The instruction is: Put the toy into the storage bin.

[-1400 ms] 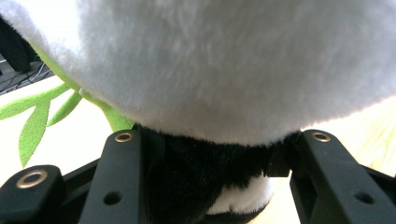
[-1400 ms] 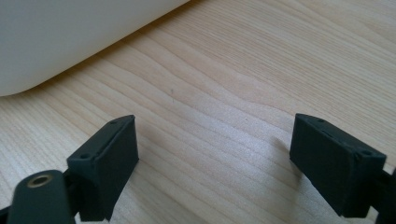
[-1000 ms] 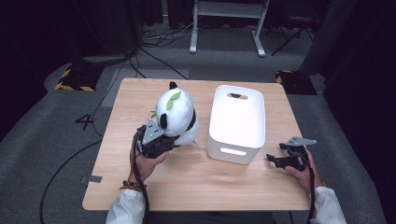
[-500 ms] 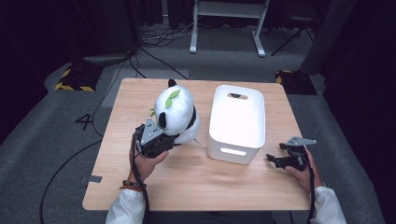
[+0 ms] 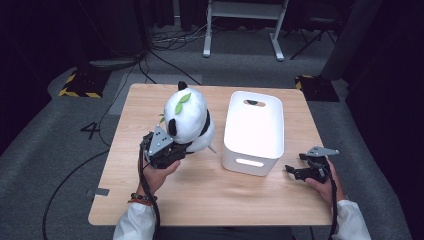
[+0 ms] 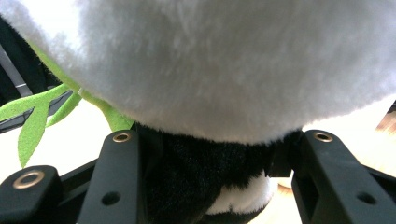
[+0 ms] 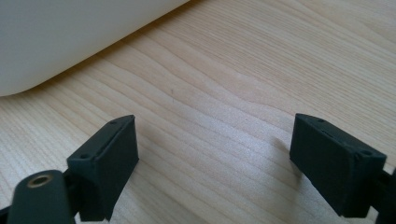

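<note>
On the left side of the wooden bench (image 5: 200, 195), the left gripper (image 5: 172, 150) is clamped on a panda plush toy (image 5: 189, 120). In the left gripper view its two black jaws press into the black fur low on the toy, with the white fur of the body bulging above them and green felt leaves (image 6: 39, 114) hanging to the left. From the high view the panda stands near the bench's left-middle, a green leaf (image 5: 180, 103) on its white head, its back toward the gripper; whether its base touches the bench or sits slightly lifted is hard to tell from here.

Just to the right of the panda, close but apart from it, a white plastic storage bin (image 5: 252, 130) sits upside down on the bench, a handle slot in each short end.

Farther right, near the bench's right edge, the right gripper (image 5: 292, 171) lies low over the wood, held in the person's hand (image 5: 325, 182). In the right gripper view its jaws stand wide apart with bare wood between them, and the bin's white wall (image 7: 70, 37) is ahead.
</note>
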### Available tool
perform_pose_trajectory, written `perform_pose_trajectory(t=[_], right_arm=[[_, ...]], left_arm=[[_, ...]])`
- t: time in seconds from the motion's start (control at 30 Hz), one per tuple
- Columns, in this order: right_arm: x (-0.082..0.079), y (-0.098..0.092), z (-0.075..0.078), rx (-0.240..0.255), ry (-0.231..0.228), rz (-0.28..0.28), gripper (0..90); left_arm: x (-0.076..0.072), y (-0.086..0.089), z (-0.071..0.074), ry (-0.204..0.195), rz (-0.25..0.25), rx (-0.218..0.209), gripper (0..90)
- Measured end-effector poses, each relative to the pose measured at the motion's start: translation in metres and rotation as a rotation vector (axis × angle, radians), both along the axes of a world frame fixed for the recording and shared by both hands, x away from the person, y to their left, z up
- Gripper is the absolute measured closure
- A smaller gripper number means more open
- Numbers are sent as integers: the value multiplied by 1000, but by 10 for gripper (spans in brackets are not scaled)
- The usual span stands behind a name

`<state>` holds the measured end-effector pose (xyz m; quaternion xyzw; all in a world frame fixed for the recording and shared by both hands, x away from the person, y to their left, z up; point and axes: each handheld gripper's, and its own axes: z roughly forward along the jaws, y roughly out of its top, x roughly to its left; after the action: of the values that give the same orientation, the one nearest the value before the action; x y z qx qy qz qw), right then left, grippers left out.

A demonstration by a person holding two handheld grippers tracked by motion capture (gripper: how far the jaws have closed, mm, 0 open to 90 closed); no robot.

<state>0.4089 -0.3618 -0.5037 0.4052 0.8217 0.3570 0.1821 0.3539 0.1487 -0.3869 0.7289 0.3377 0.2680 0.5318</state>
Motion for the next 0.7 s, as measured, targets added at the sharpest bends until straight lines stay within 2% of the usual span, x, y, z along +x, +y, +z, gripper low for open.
perform_pose_trajectory(t=[0.3, 0.4, 0.7], right_arm=[[0, 0, 0, 0, 0, 0, 153], [0, 0, 0, -1, 0, -2, 153], [0, 0, 0, -1, 0, -3, 153]], left_arm=[[-2, 1, 9, -24, 7, -10, 529], [-3, -2, 15, -37, -4, -21, 528], [-2, -12, 30, -62, -15, -15, 528]])
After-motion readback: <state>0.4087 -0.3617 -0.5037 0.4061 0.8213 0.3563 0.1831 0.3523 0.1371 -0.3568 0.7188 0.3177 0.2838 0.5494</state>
